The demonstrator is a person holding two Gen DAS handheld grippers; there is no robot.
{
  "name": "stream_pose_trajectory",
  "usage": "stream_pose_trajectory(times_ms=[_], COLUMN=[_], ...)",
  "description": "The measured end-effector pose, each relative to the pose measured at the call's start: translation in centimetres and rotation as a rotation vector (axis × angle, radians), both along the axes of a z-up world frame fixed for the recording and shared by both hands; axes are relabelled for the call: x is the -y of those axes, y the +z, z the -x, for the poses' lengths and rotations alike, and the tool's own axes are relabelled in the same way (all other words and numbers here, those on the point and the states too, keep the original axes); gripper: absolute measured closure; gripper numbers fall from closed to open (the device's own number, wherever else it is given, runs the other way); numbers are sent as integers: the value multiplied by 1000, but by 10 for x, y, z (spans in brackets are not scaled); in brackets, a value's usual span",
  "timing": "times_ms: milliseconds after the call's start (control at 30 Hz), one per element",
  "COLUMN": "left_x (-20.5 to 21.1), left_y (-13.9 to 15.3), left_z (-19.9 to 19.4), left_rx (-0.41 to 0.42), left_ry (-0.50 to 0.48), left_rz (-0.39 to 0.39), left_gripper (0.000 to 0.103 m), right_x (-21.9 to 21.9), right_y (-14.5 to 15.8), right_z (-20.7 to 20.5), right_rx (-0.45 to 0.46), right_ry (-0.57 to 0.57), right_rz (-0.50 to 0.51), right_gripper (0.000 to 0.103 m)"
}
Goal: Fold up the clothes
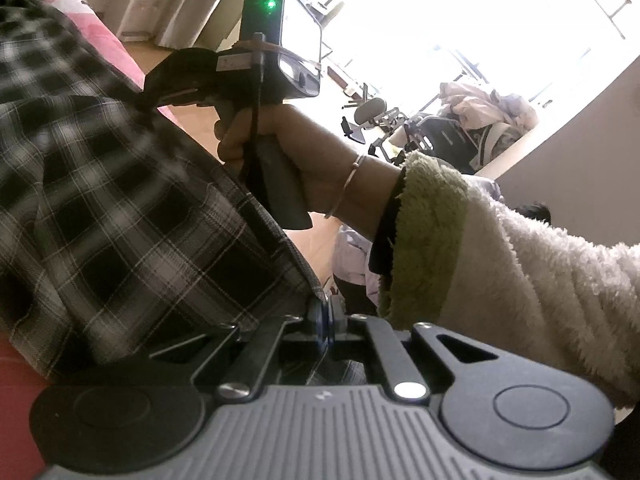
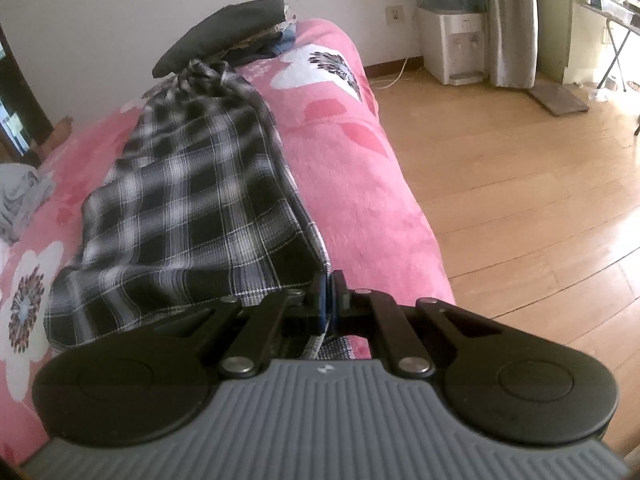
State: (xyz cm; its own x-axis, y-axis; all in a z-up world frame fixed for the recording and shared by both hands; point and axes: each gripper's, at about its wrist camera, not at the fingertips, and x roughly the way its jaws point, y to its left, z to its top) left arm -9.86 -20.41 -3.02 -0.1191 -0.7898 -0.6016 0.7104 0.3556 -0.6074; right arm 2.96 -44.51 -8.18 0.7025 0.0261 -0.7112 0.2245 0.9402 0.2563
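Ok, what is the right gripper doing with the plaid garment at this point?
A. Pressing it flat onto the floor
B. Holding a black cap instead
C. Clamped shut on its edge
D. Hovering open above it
C: in the right wrist view the right gripper is shut with the hem of the plaid garment pinched between its fingers, over the pink blanket.
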Motion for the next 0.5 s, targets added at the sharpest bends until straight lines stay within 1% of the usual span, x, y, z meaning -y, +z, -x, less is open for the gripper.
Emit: stream_pose_trajectory(times_ms=[67,133,167,200,233,267,300,333,367,500], left_x=[-2,-4,-4,-4,-4,-5,-8,-10,-13,-22], left_y=[-1,-1,-1,1,2,3,5,6,8,8], left_z=[-1,-2,-2,-3,-3,-3,-2,-2,-1,0], left_rx=[-2,-2,-4,-6,-9,-10,-9,-9,-8,-19], left_ry=[2,6,6,5,5,1,-4,-9,-14,-38], left_rz=[-5,-10,-9,-6,-3,2,9,17,24,38], left_gripper=[100,100,100,100,100,100,100,100,100,100], right_x=[-1,-3,-3,-3,-1,1,5,9,14,39], right_y=[-1,-4,-6,-7,-4,-2,2,7,11,28], right_z=[0,-2,-3,-2,3,8,20,33,49,137], right_rx=[4,-10,-21,-21,-13,-5,18,41,69,161], right_ry=[9,20,23,23,14,5,-7,-23,-43,-189], right_rz=[5,35,54,57,48,40,23,3,-21,-87], right_gripper=[102,100,98,93,90,84,79,77,76,76])
